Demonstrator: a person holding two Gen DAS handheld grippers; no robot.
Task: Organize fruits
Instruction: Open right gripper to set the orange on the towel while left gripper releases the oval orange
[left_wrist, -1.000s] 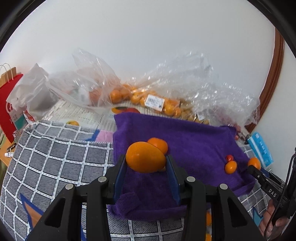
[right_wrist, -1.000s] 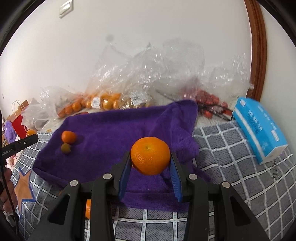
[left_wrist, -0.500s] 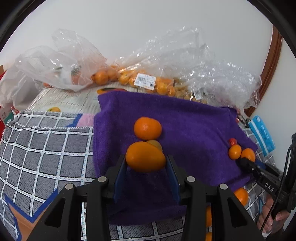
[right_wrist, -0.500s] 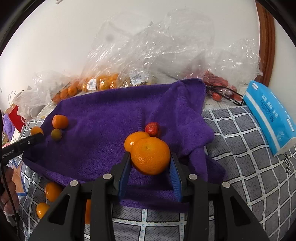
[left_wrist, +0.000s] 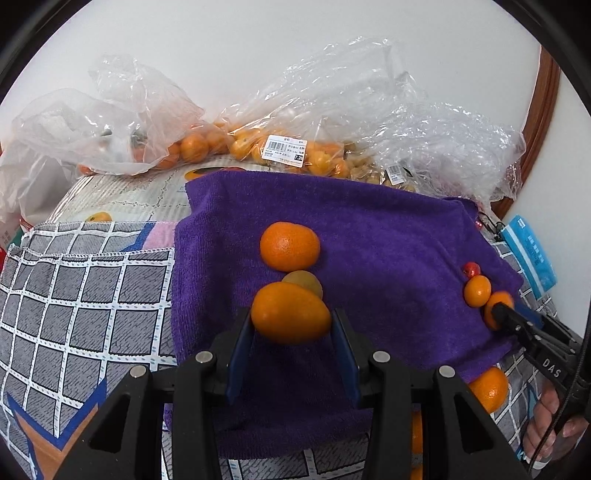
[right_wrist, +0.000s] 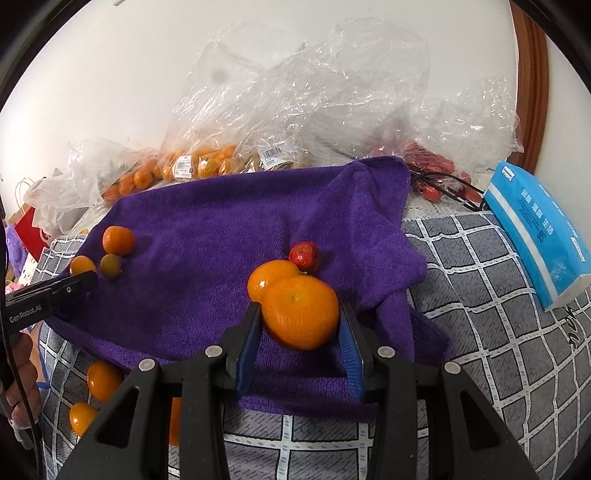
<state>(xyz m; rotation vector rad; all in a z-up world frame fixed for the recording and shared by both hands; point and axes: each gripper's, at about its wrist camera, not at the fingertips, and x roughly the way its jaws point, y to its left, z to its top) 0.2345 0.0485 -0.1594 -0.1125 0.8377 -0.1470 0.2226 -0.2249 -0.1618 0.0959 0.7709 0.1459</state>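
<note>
My left gripper is shut on an oval orange fruit, low over the purple towel. Just beyond it lie a yellowish small fruit and a mandarin. My right gripper has a mandarin between its blue pads. Its jaws are opening, and the pads still touch the mandarin's sides. That mandarin sits on the towel against another orange and a small red fruit. The left wrist view shows the right gripper at the towel's right edge.
Clear plastic bags of oranges and red fruit line the back wall. A blue tissue pack lies at the right. Loose oranges sit on the checked cloth by the towel's front edge. A hand holds the left gripper.
Both grippers have come down toward the towel with their fruit. The right mandarin now sits beside the orange and the red fruit; the left fruit hangs near the mandarin and the yellowish fruit.
</note>
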